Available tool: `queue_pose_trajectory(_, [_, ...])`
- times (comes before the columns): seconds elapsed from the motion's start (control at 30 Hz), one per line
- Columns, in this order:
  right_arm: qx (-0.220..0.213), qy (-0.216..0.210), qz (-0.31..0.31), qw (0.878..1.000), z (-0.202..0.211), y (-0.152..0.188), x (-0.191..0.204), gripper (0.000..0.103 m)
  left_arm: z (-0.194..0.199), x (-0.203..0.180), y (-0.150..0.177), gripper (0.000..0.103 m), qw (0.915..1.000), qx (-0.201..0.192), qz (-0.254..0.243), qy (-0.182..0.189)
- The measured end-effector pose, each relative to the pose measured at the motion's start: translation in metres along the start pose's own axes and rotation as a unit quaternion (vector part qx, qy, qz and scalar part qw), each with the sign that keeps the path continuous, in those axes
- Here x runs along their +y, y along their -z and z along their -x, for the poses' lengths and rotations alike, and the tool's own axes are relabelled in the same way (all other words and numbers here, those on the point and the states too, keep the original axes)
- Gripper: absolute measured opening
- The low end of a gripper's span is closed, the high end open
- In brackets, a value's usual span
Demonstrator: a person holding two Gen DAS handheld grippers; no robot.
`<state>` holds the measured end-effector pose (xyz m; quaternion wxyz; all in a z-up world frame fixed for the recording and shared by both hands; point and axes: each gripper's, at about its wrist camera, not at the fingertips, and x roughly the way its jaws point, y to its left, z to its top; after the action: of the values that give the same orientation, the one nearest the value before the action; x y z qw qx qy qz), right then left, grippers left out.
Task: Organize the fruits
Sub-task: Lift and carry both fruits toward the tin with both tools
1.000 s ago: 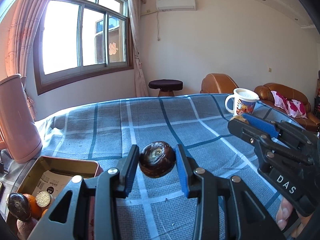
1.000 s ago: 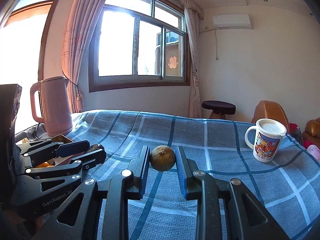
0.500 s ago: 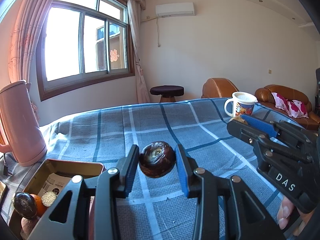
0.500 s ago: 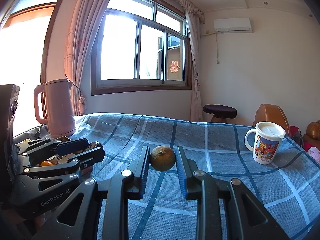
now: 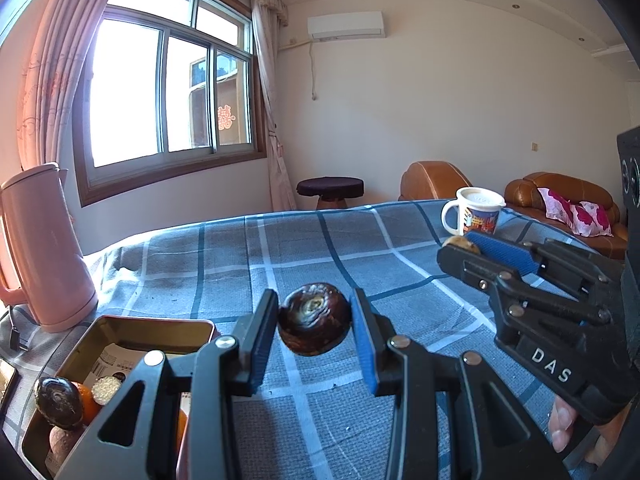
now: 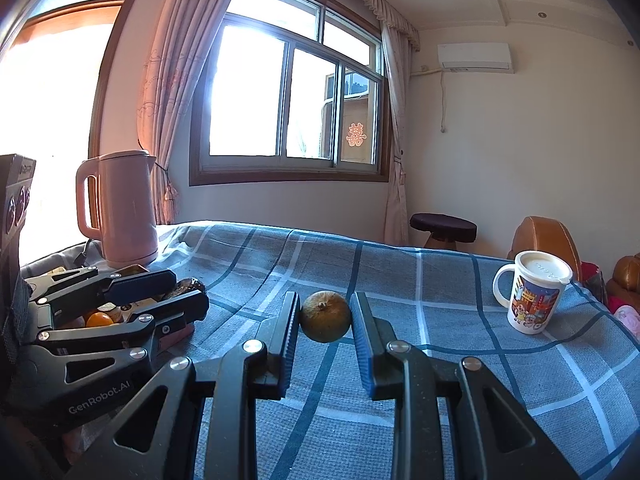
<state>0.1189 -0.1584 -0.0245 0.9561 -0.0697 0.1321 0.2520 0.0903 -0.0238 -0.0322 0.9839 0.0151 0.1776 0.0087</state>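
Two grippers above blue checked tabletop [image 5: 304,240]: left gripper [image 5: 314,322] jaws clamp one dark brown round fruit [image 5: 315,319]; right gripper [image 6: 325,316] jaws clamp one olive-brown round fruit [image 6: 325,316]. One metal tray [image 5: 156,328] near left.

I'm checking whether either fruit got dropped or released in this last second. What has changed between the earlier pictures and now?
No grip changed. The left gripper stays shut on the dark fruit, the right gripper on the brownish-green fruit. Both views tilted up slightly, so the tin tray and table sit lower in frame. The mug, the kettle and the fruits in the tray kept their places.
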Motion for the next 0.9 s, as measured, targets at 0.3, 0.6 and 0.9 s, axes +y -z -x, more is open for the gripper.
queue_pose_trajectory(0.3, [0.003,-0.014,0.012,1.0,0.002,0.0,0.016,0.028,0.016,0.013,0.005,0.038,0.9999,-0.003,0.013,0.003])
queue_pose_trajectory(0.6, [0.007,-0.043,0.023,0.999,-0.001,-0.001,0.04,0.028,0.029,0.034,0.011,0.038,0.9996,-0.006,0.029,-0.005])
queue_pose_trajectory(0.9, [0.013,-0.068,0.029,0.997,-0.007,-0.003,0.063,0.028,0.042,0.053,0.017,0.038,0.9991,-0.006,0.038,-0.016])
